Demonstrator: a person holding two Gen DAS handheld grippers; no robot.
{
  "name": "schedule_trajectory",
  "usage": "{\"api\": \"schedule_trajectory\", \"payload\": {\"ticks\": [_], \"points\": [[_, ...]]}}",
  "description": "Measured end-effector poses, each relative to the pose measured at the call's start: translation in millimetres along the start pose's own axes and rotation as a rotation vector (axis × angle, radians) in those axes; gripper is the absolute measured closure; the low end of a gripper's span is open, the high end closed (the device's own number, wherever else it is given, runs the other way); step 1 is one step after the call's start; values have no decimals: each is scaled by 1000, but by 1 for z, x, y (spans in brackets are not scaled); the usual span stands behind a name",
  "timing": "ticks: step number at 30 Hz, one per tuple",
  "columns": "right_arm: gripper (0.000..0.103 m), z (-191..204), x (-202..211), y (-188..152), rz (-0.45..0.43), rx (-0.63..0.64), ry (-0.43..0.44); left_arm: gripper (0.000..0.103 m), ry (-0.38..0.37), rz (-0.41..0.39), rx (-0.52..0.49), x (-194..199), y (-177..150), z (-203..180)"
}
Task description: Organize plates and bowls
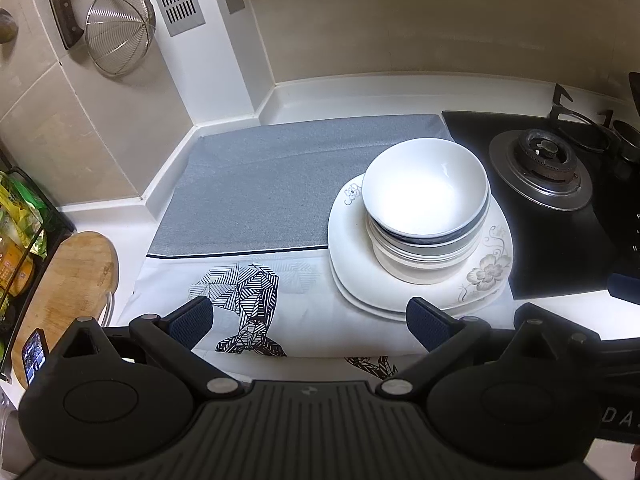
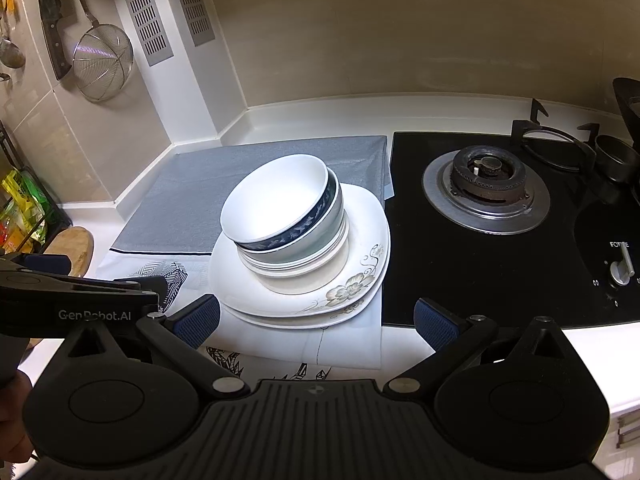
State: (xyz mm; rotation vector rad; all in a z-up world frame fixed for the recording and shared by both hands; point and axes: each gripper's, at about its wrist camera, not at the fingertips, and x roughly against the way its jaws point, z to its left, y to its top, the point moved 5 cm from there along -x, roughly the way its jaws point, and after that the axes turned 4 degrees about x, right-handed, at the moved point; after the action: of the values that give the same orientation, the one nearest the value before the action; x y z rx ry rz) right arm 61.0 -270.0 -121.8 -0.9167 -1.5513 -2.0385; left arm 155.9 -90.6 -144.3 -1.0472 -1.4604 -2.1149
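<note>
Nearest in the left wrist view, the left gripper (image 1: 308,322) is seen with its fingers spread wide and nothing held between them; the right pad (image 1: 430,324) lies just before the near edge of the plates, and contact cannot be told. The right gripper (image 2: 318,324) is also opened wide and empty, its left pad (image 2: 198,322) just beside the plate edge at 7 o'clock of the stack.

Under both grippers a patterned cloth (image 1: 248,292) is spread, and its near edge is folded over the counter front. On it, at 1 o'clock from the left gripper, two square plates (image 1: 484,276) with a flower print are stacked, and nested bowls (image 1: 424,200) are stacked on them, a white one on top.

To 3 o'clock of the plates the black stove (image 2: 480,272) begins, its edge almost touching them. At 10 o'clock, the grey mat (image 1: 248,188) is bare up to the wall corner, where a strainer (image 1: 120,28) is hung
</note>
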Motion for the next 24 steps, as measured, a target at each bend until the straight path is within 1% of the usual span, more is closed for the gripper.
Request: {"api": "schedule_trajectory", "payload": {"ticks": [24], "points": [[0,4,0,4,-1,6,3,0,1,-6,-1,-1,2,6]]}}
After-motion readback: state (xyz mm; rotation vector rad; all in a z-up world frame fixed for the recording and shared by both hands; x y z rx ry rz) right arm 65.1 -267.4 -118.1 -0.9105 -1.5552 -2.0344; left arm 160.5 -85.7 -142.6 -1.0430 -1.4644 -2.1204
